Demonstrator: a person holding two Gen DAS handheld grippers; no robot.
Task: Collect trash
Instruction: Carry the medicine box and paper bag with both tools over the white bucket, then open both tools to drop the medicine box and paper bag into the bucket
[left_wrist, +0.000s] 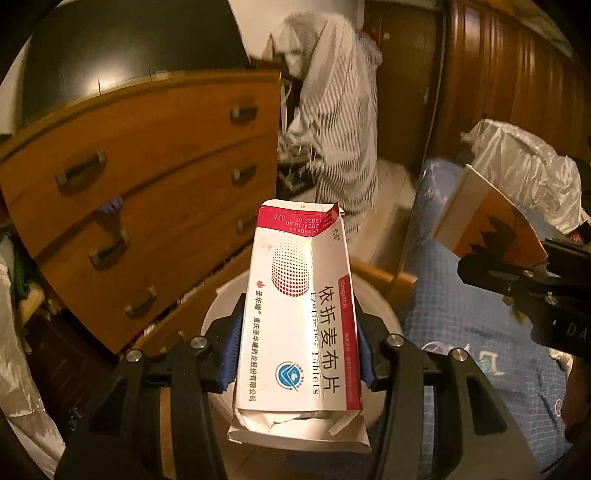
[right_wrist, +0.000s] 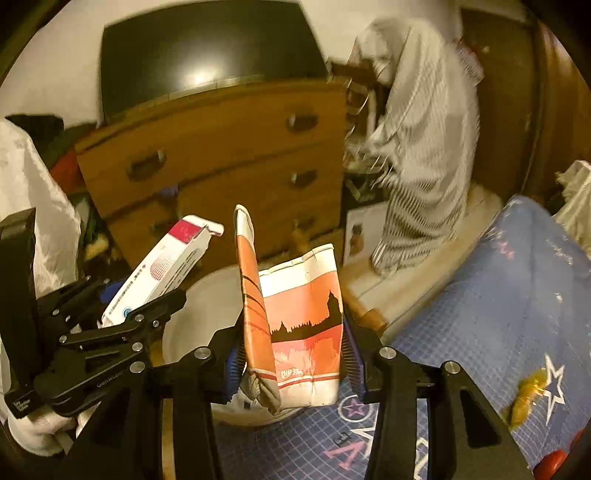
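Two pieces of trash are up: the left hand-held gripper (left_wrist: 299, 354) clamps one white-and-red tablet box (left_wrist: 299, 314), the right hand-held gripper (right_wrist: 291, 354) pinches one crumpled orange carton (right_wrist: 299, 325), both over the one white bin (right_wrist: 207, 306) just off the bed's (right_wrist: 498, 306) edge. Release off-centre and either light box could glance off the rim onto the floor.

I see a white and red tablet box (left_wrist: 299, 321) (ends torn open) upright above the white bin (left_wrist: 218, 306), beside a crumpled orange and white carton (right_wrist: 299, 325) with a skyline print
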